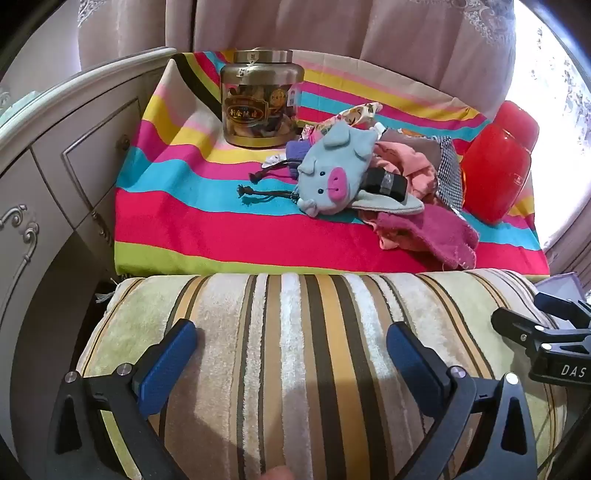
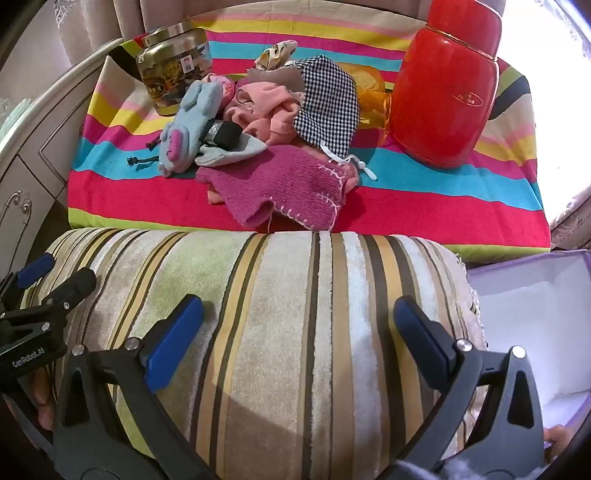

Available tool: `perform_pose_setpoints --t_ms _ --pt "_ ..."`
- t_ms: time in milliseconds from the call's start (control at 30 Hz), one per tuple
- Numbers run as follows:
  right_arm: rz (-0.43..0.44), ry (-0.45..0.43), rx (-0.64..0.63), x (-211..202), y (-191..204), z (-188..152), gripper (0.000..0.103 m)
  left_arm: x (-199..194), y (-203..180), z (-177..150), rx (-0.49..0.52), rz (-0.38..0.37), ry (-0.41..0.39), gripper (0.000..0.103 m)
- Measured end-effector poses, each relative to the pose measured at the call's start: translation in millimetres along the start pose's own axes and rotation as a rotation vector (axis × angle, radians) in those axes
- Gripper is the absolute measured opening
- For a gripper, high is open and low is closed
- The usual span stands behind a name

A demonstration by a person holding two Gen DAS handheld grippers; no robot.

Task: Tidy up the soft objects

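The striped towel roll (image 1: 295, 350) lies right under both tongs, left tongs (image 1: 291, 343) and right tongs (image 2: 299, 317), each spread wide and empty. Beyond them, the heap of soft things (image 2: 280, 147) waits on the striped surface (image 2: 443, 206); reach forward and pinch one piece only.

This is a lived-in home, most likely a bedroom or sitting room. A cream cabinet (image 1: 74, 155) with carved scrollwork and panelled drawers stands at the left, and pale pink curtains (image 1: 280, 26) with lace trim hang behind, daylight showing through them. A bright striped cloth (image 1: 207, 229) covers the bench, and on it sit household odds and ends — a jar of snacks (image 1: 261, 98), a red canister (image 2: 445, 92), a plush pig pouch (image 1: 328, 173) and small knitted clothes (image 2: 291, 188). A striped towel-covered cushion (image 2: 266, 332) lies in front.
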State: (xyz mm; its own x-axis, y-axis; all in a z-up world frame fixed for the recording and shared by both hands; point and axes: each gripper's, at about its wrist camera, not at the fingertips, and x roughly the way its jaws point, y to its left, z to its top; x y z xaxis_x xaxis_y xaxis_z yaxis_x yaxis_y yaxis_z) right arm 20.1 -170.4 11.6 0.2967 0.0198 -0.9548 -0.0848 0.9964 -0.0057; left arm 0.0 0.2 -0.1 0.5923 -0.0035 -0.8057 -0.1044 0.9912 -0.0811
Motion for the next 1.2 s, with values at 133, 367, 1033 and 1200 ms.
perform_pose_setpoints --t_ms 133,367,1033,1200 --pt "0.034 -0.012 0.018 0 -4 -1 0.103 1 6 -1 -0.021 -0.028 -0.002 0.103" --pt "0.012 -0.005 0.005 0 -1 -1 0.103 -1 6 -2 -0.009 -0.012 -0.001 0.103" --pt "0.004 -0.003 0.001 0 -1 -1 0.103 3 -5 -3 0.023 0.039 0.02 0.103" --pt "0.003 -0.008 0.001 -1 0 -1 0.103 3 -2 -4 0.015 0.032 0.012 0.103"
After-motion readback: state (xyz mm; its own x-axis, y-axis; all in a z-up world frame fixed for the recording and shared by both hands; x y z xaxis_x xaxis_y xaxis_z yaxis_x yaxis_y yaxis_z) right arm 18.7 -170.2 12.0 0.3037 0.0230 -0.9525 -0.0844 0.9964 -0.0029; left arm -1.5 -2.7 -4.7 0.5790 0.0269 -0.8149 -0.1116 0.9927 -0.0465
